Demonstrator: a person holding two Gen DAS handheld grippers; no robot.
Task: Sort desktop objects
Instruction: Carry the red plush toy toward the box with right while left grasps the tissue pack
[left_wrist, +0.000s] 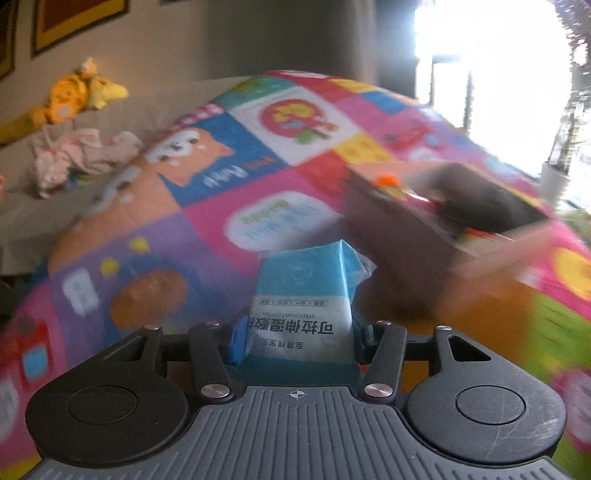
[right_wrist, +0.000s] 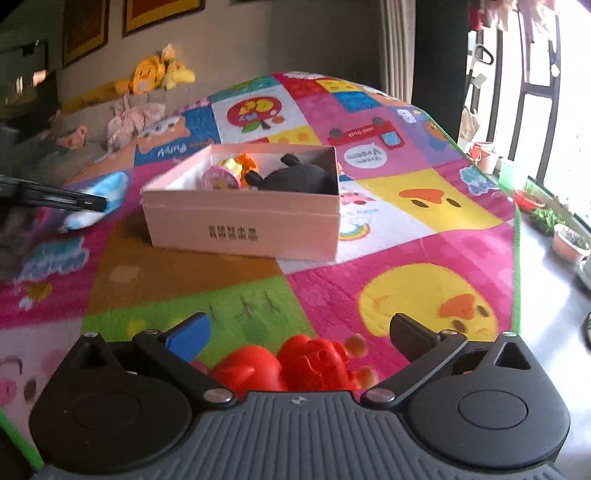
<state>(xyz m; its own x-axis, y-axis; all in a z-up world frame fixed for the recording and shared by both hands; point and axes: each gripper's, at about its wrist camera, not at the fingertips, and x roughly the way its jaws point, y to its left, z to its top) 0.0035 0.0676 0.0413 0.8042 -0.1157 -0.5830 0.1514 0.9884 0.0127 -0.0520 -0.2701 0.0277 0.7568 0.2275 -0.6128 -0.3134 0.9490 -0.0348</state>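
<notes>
A bright patchwork play mat (right_wrist: 424, 236) with cartoon ducks, a truck and a tree covers the surface. Behind it stands a grey sofa (left_wrist: 33, 206) with a yellow plush toy (right_wrist: 155, 74) and crumpled pink cloth (left_wrist: 74, 155) on it, framed pictures on the wall above. Tall windows (right_wrist: 535, 92) with potted plants (right_wrist: 569, 240) below them fill the right side.

A pale pink box (right_wrist: 243, 225) sits open on the mat, holding a black plush toy (right_wrist: 299, 177), an orange toy and a small round pink piece.

The left gripper (left_wrist: 295, 336) has its jaws drawn close, squeezing a blue-and-white pack of wipes (left_wrist: 306, 295) held above the mat, just left of the box.

The right gripper (right_wrist: 299, 332) stands wide open around a red toy (right_wrist: 295, 365) lying on the mat, its fingers (right_wrist: 188, 336) apart from it.
</notes>
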